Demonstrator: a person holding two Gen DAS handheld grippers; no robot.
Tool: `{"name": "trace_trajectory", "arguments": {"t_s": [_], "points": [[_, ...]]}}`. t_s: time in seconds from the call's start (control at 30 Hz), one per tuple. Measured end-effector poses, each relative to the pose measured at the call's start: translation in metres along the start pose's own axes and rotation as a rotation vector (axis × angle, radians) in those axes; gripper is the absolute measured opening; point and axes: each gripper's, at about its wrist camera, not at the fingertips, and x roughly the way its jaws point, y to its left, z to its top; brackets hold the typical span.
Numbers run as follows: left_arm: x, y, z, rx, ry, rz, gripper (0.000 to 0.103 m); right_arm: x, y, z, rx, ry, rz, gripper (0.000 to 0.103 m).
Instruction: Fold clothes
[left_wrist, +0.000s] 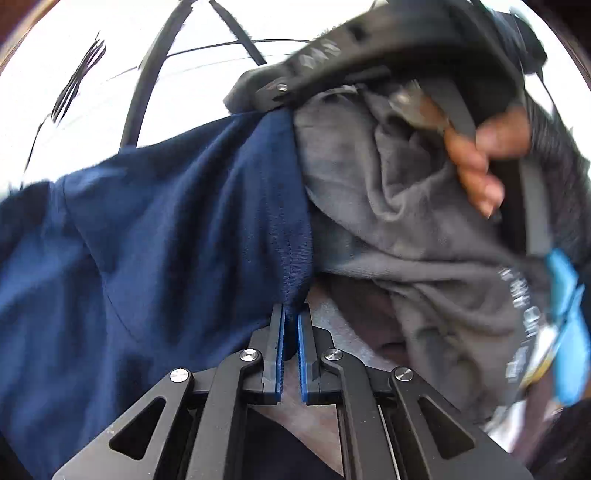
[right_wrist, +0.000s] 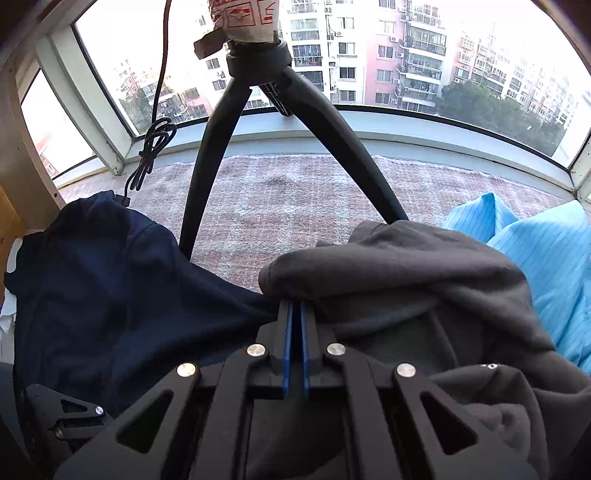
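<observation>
Navy blue shirt (right_wrist: 110, 288) at 9 o'clock, dark grey hoodie (right_wrist: 424, 280) in the middle. Light blue pinstriped cloth (right_wrist: 546, 258) at 3 o'clock, pinkish checked mat (right_wrist: 295, 199) behind.

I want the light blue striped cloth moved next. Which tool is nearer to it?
Right. The right tool, shut on the grey garment, has the light blue striped cloth just beyond that garment. The left tool grips the navy garment, further away.
</observation>
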Motion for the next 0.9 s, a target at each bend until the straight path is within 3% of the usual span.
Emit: {"name": "trace_trajectory", "arguments": {"t_s": [0.13, 0.27, 0.4, 0.53, 0.67, 0.8, 0.9], "points": [[-0.035, 0.012, -0.004, -0.14, -0.124, -0.166, 0.005, -0.017, 0.008, 0.006, -0.015, -0.034, 0.025, 0.004], [-0.019, 0.035, -0.011, -0.295, -0.121, -0.25, 0.005, -0.026, 0.019, 0.019, -0.024, -0.052, 0.019, 0.004], [-0.052, 0.058, -0.025, -0.423, -0.298, -0.33, 0.005, -0.045, 0.038, 0.033, -0.008, -0.077, 0.095, 0.004], [-0.08, 0.081, -0.059, -0.564, -0.401, -0.335, 0.005, -0.068, 0.09, 0.055, -0.077, -0.125, 0.161, 0.004], [-0.085, 0.103, -0.096, -0.672, -0.451, -0.315, 0.005, -0.063, 0.162, 0.071, -0.178, -0.112, 0.224, 0.004], [-0.078, 0.148, -0.127, -0.795, -0.45, -0.299, 0.006, -0.034, 0.237, 0.064, -0.296, -0.055, 0.271, 0.004], [-0.079, 0.163, -0.159, -0.865, -0.409, -0.281, 0.008, -0.009, 0.267, 0.055, -0.349, 0.098, 0.399, 0.007]]}}
